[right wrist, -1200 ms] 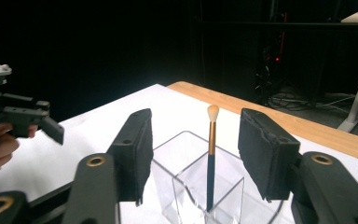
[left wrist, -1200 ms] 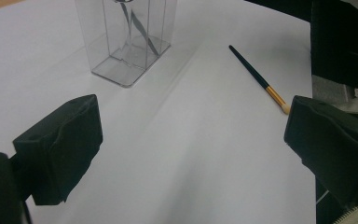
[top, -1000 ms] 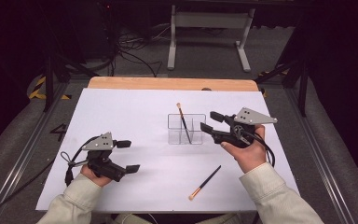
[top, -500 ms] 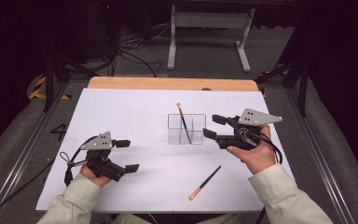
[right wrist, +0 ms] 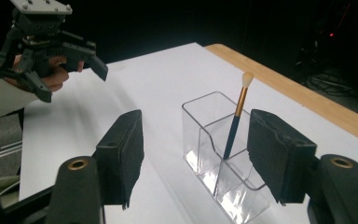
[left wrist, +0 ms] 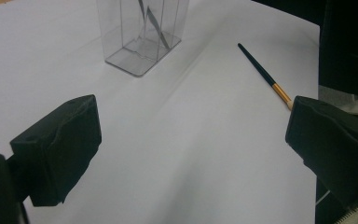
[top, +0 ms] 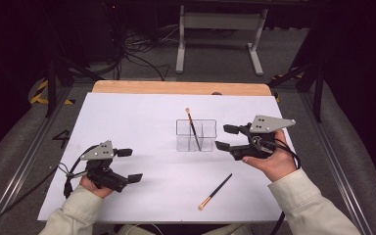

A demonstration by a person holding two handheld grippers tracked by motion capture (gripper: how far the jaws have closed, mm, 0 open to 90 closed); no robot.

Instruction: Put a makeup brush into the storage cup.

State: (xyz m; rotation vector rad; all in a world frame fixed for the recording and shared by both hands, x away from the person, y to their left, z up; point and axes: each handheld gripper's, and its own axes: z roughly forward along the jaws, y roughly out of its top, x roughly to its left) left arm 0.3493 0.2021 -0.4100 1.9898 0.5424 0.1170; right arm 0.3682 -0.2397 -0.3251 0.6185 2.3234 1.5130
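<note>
A clear divided organizer (top: 196, 142) stands mid-table on the white sheet, with one dark-handled makeup brush (top: 192, 125) leaning in it, bristles up. A second brush (top: 215, 191) lies loose on the sheet in front of it, to the right. My right gripper (top: 221, 137) hovers just right of the organizer and faces it. Its jaws have just been opening and stand open with nothing between them; in the right gripper view the organizer (right wrist: 219, 154) and brush (right wrist: 237, 116) sit beyond them. My left gripper (top: 133, 165) is open and empty at the front left, pointing toward the organizer (left wrist: 140, 32) and the loose brush (left wrist: 263, 74).
The white sheet (top: 127, 122) covers a wooden table whose far edge (top: 176, 88) shows bare. Dark floor, cables and a metal stand (top: 215, 39) lie beyond it. Metal rails run along both sides of the table.
The right gripper has drawn slightly to the right, away from the organizer. The left hand and both brushes have stayed where they were.
</note>
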